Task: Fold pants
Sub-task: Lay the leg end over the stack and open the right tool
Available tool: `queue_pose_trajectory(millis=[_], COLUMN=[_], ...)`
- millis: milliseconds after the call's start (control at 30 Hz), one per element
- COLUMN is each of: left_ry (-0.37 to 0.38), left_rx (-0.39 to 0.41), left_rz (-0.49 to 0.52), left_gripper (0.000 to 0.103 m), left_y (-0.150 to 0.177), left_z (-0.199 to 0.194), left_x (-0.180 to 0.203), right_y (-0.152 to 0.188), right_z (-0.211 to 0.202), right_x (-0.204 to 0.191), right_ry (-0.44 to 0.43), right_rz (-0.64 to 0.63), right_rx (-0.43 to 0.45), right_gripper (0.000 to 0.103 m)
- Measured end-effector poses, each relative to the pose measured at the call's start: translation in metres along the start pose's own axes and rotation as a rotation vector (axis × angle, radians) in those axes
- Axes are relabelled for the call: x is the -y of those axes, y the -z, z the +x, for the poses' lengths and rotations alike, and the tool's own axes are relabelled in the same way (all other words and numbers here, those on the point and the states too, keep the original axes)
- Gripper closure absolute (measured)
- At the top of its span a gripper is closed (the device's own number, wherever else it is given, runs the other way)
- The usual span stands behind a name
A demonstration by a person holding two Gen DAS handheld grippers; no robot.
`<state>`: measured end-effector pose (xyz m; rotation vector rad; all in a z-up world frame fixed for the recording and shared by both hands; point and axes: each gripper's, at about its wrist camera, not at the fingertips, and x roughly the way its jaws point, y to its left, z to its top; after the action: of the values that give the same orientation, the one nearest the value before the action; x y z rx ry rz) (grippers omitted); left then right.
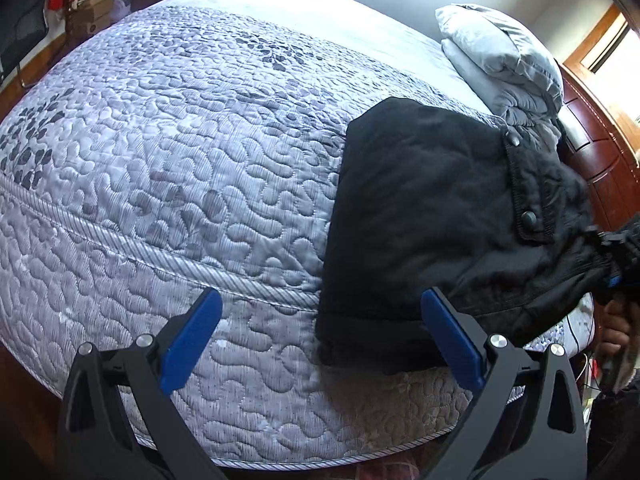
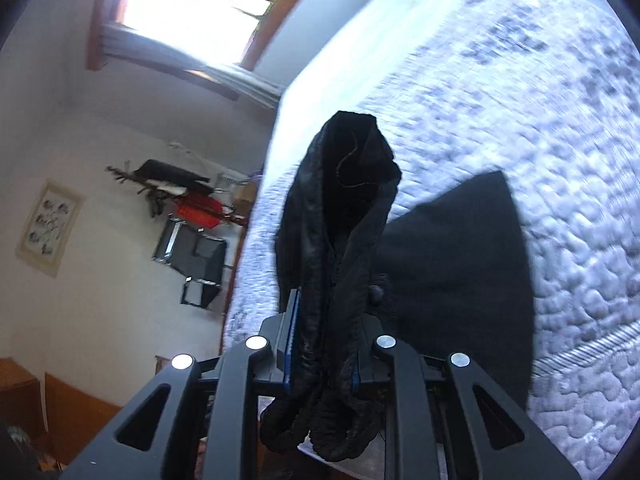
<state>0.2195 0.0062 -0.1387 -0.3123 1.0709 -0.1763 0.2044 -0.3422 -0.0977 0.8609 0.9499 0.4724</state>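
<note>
1. Quilted grey-lilac fabric covers the bed, which fills most of both views; pillows are stacked at its far right corner, beside a wooden headboard.

2. Black pants lie at the bed's near right edge, already gathered into a compact, roughly rectangular bundle several layers thick. Its left and far edges look fairly straight, and its near edge overhangs the mattress border a little.

3. The waistband end, with two snap buttons, is not lying flat: it is drawn off toward the right, where the right tool pinches it. In the right wrist view a thick bunch of waistband cloth is clamped between the pressed-in fingers, standing up past them and hanging in loops behind (the blur there suggests this hand is in motion).

4. The left tool is spread wide and holds nothing. It hovers above the bed's near edge, with its right finger over the bundle's near corner and its left finger over bare quilt.

5. My judgement: the main folds are done and the task is well along. What seems left is to lay the held waistband end over or against the bundle, let go, and perhaps square the stack.
</note>
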Motion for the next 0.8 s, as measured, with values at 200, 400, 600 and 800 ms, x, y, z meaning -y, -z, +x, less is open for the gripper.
queue_pose_trajectory(millis=[200, 400, 600, 800], left_ry=[-0.007, -0.007, -0.006, -0.058], left_rx=[-0.009, -0.024, -0.031, 0.006], left_rz=[0.033, 0.053, 0.076, 0.141], left_gripper=[0.003, 0.003, 0.003, 0.003], left_y=[0.0, 0.001, 0.001, -0.001], left_z=[0.002, 0.007, 0.013, 0.007], left_x=[0.01, 0.018, 0.028, 0.041], right_y=[0.009, 0.016, 0.019, 0.039], right_z=[0.02, 0.03, 0.026, 0.008], right_x=[0.055, 0.074, 0.079, 0.073], right_ry=[0.036, 0.027, 0.019, 0.03], right_rz=[0.117, 0.14, 0.115, 0.084], right_rx=[-0.022, -0.032, -0.059, -0.076], right_gripper=[0.083, 0.082, 0.064, 0.045])
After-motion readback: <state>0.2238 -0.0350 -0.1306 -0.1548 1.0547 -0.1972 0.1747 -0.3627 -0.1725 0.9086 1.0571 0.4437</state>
